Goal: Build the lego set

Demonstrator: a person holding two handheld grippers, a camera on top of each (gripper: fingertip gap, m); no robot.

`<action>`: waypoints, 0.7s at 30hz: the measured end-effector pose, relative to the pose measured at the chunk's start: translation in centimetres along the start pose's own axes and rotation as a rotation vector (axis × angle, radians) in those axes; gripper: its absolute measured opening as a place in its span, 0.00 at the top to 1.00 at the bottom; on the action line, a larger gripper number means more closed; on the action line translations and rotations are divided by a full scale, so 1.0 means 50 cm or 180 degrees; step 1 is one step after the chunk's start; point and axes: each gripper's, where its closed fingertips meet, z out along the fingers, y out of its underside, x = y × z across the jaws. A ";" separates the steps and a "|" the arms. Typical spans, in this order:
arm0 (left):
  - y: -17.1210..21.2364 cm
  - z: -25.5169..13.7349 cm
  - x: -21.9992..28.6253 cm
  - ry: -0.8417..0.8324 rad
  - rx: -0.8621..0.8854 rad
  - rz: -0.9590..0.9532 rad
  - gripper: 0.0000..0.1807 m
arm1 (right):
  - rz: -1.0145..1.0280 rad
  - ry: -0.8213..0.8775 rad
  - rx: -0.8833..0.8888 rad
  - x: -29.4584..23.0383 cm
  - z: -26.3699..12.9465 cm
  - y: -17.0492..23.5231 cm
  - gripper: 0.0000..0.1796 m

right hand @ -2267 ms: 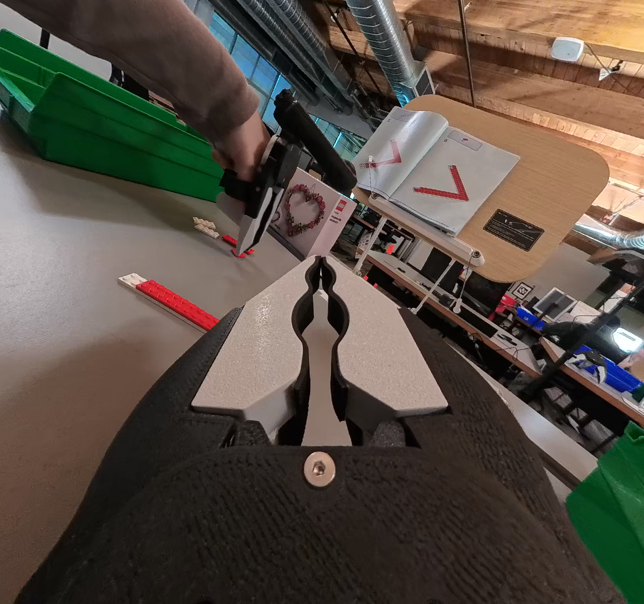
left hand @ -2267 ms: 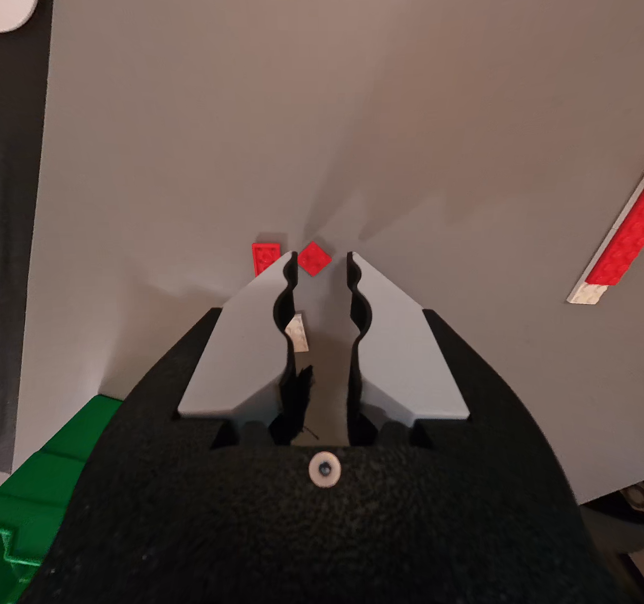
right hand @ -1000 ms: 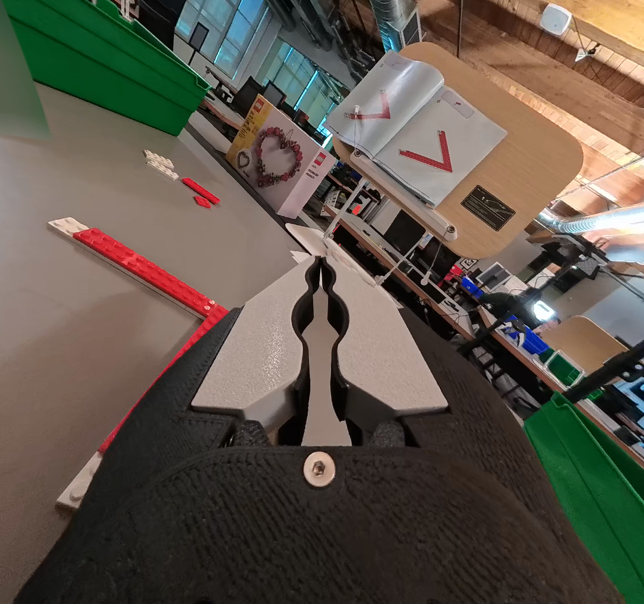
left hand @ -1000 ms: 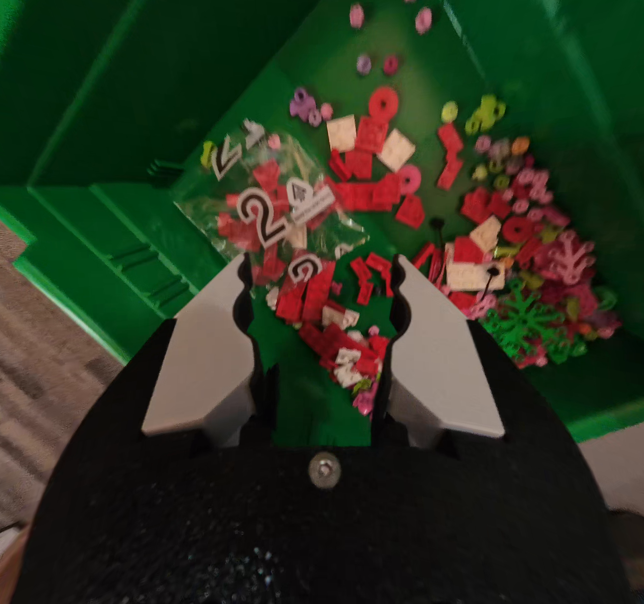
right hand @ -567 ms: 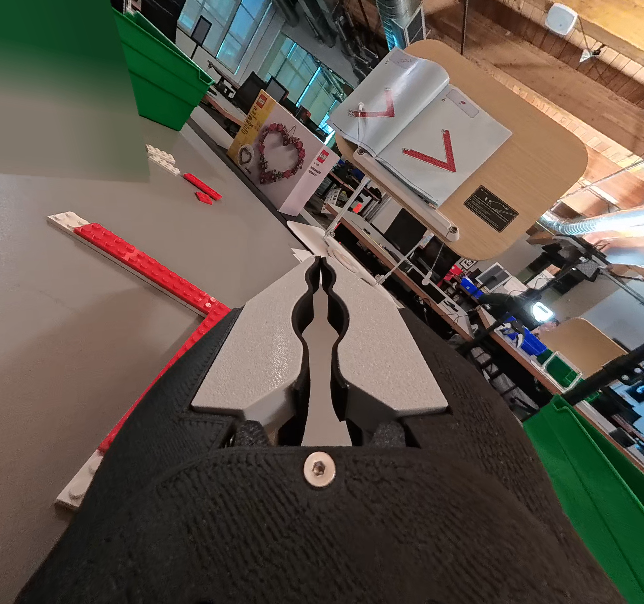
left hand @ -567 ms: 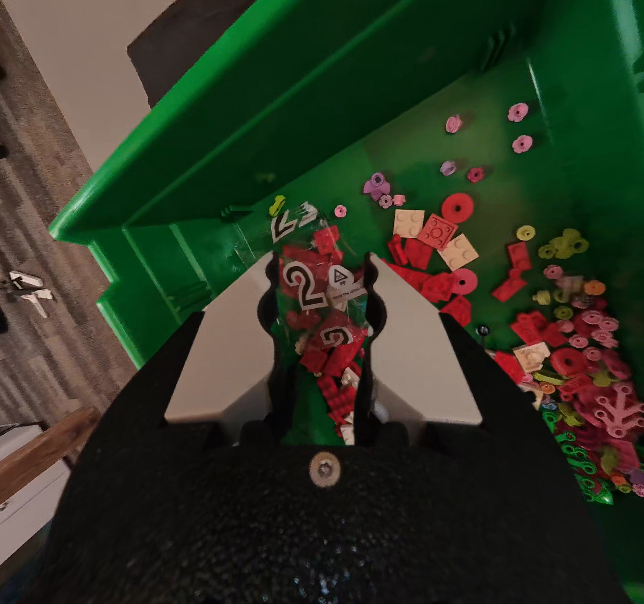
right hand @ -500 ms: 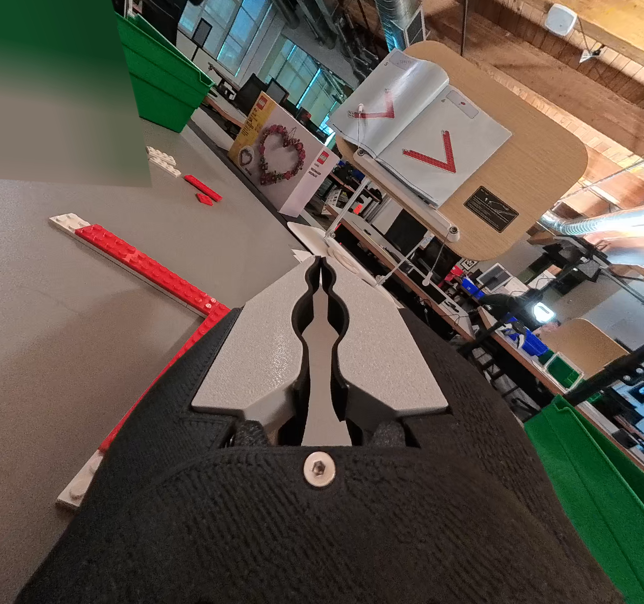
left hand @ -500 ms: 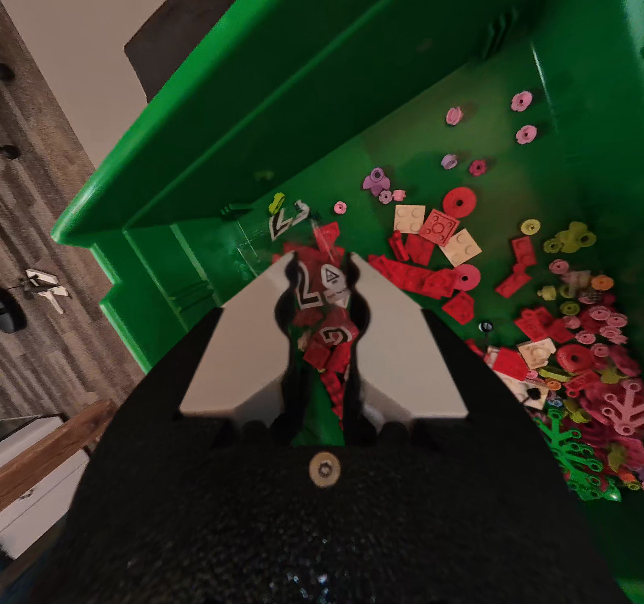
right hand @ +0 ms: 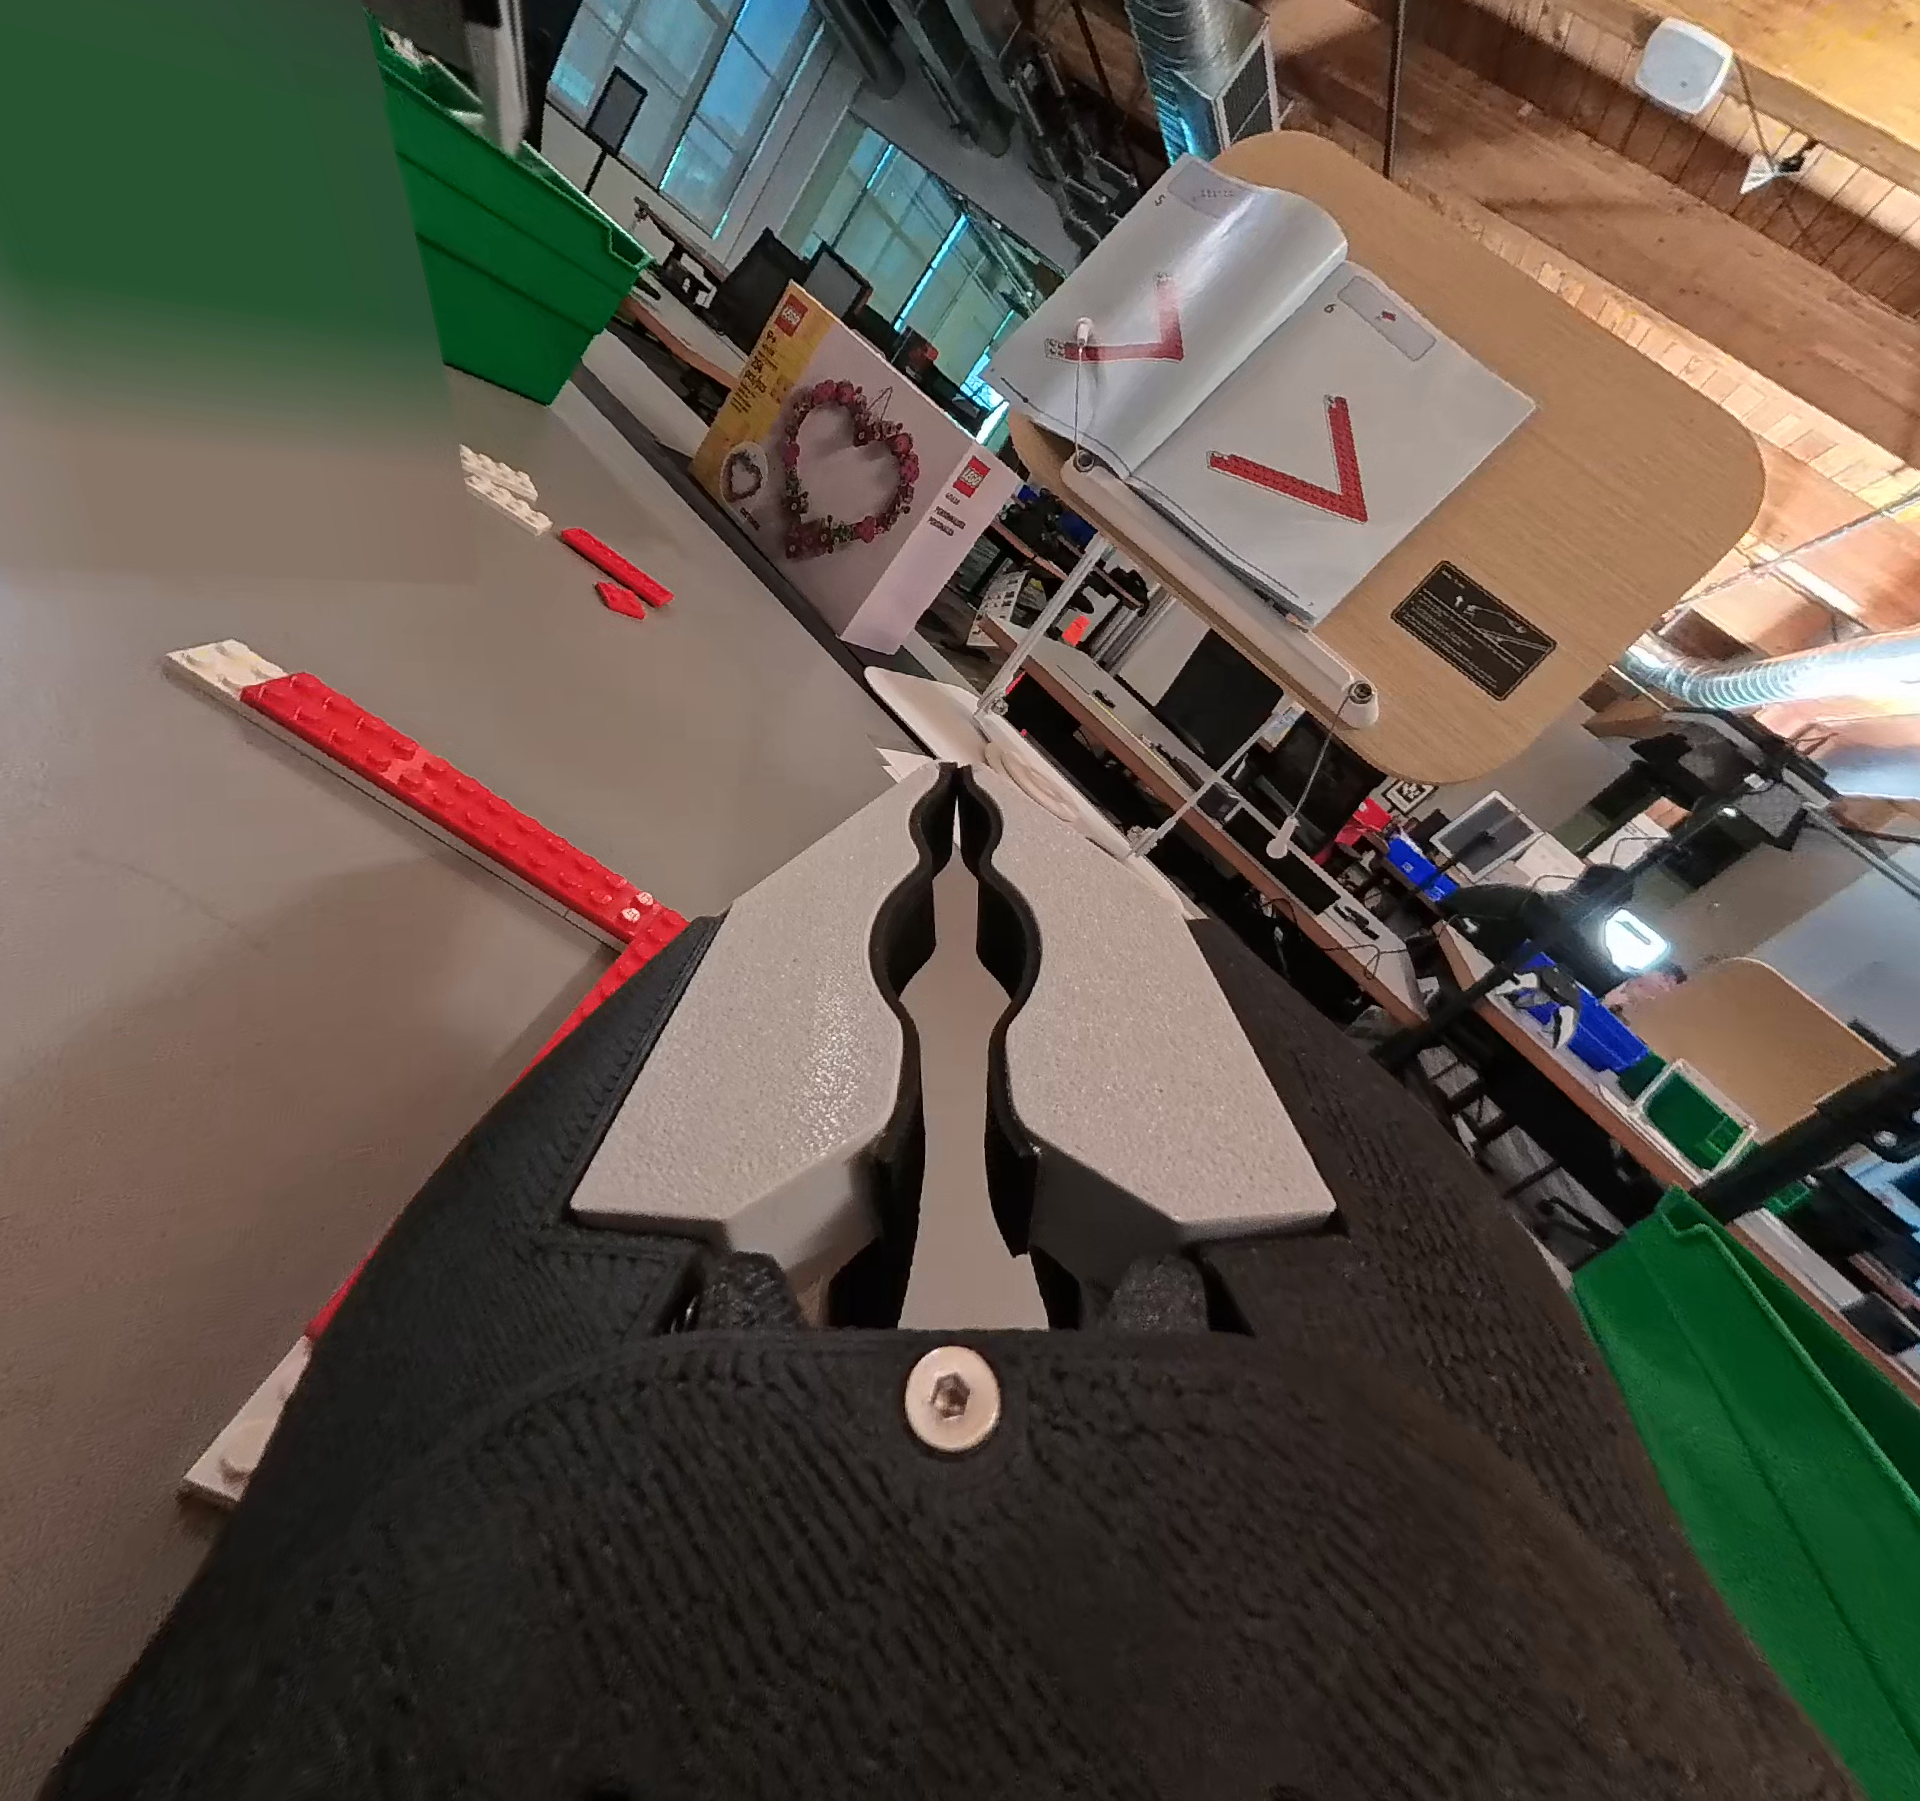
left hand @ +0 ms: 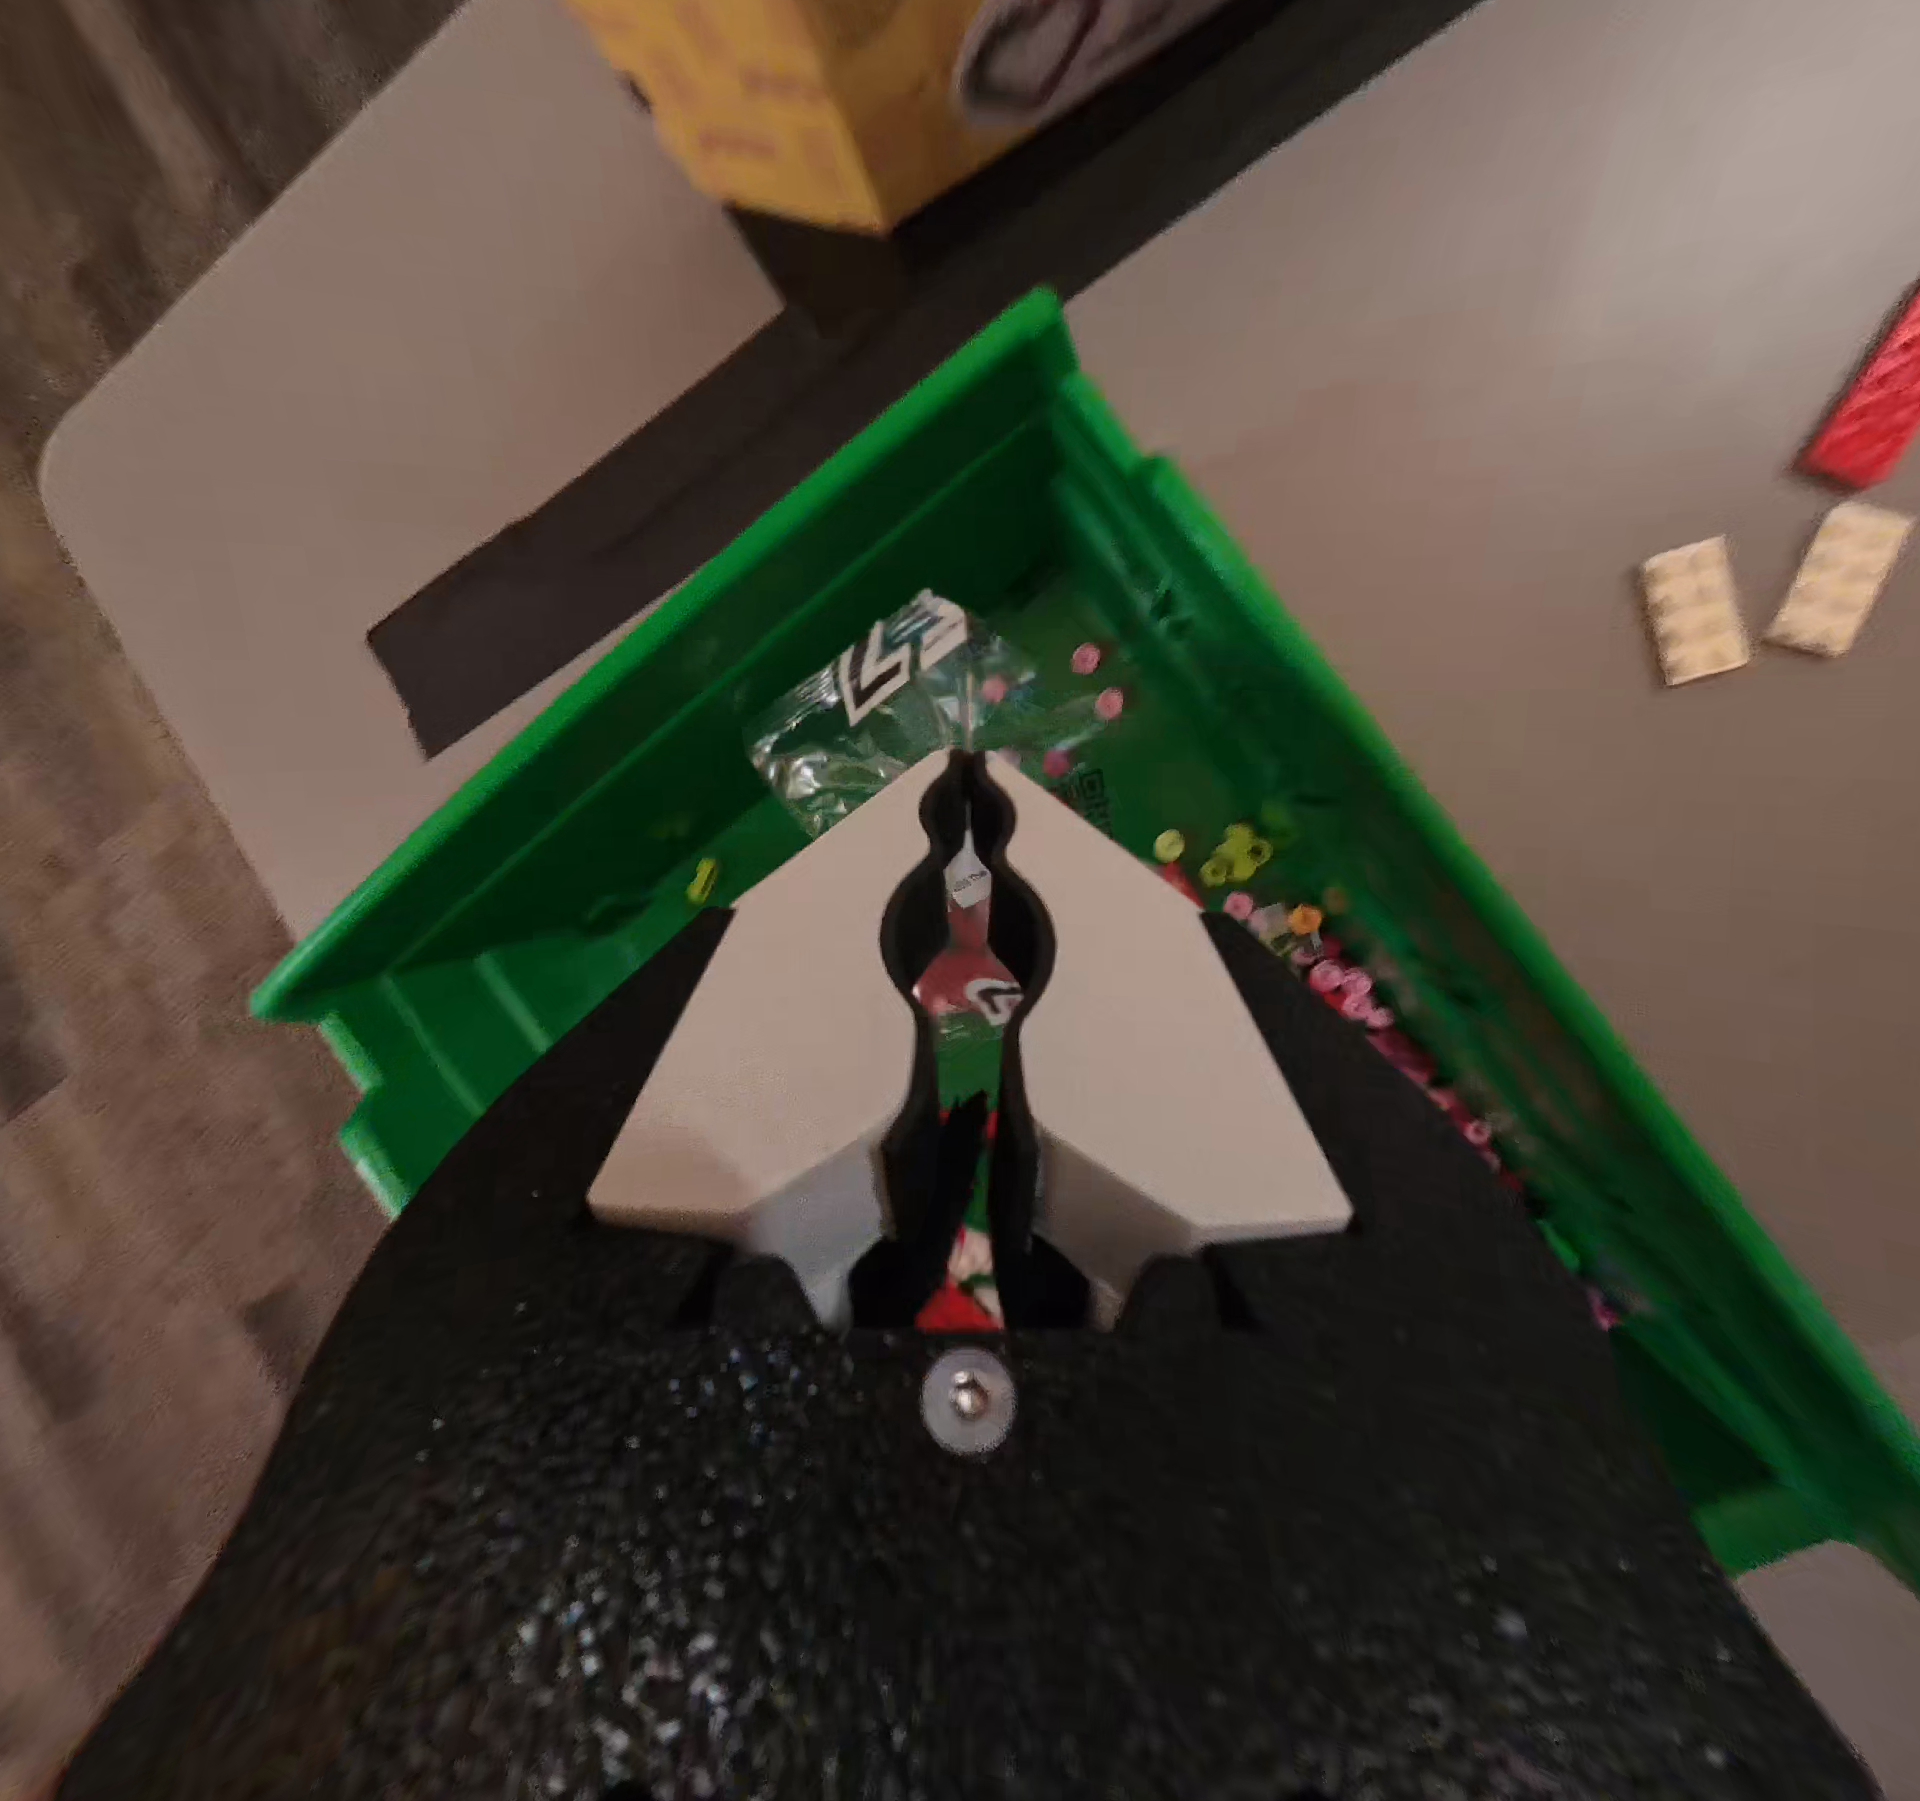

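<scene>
Clear plastic bag of red lego pieces (left hand: 902, 702), crinkled and printed with white marks, is pinched between the closed tips of the left hand-held gripper (left hand: 966, 764); more of the bag shows through the gap between the fingers. It hangs over one end of the green plastic bin (left hand: 665, 629), above loose pink, yellow and red pieces (left hand: 1351, 982) lying along the bin floor.

The step in hand looks like fetching a fresh bag of parts out of the bin. The next move probably calls for carrying the bag clear of the bin wall to the grey desk (right hand: 208, 972) and opening it, likely with help from the other side.

The right hand-held gripper (right hand: 956, 775) is closed with nothing in it, low over the desk. Beside it lies the partly built V-shaped frame of long red plates on white plates (right hand: 447, 795). Farther off sit two small white plates (right hand: 504, 494) and two small red plates (right hand: 613, 572), near the white and yellow set box with a heart wreath picture (right hand: 862, 515).

An open instruction booklet (right hand: 1257, 421) rests on a tilted wooden stand (right hand: 1621, 546). Beyond are a workshop with other desks, tall windows, a silver duct and wooden ceiling beams. The left wrist view is motion-blurred.
</scene>
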 end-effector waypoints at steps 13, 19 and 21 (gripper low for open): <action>0.014 0.097 0.057 0.0611 0.0142 0.0655 0.89 | -0.0013 -0.0007 -0.0004 -0.001 0.001 0.000 1.00; -0.009 0.035 0.074 0.1132 0.0606 0.0580 0.76 | -0.0007 -0.0009 0.0001 -0.001 0.001 0.000 1.00; -0.006 0.014 0.040 0.1062 0.0613 0.0362 0.74 | -0.0004 -0.0010 0.0002 0.000 0.001 0.000 1.00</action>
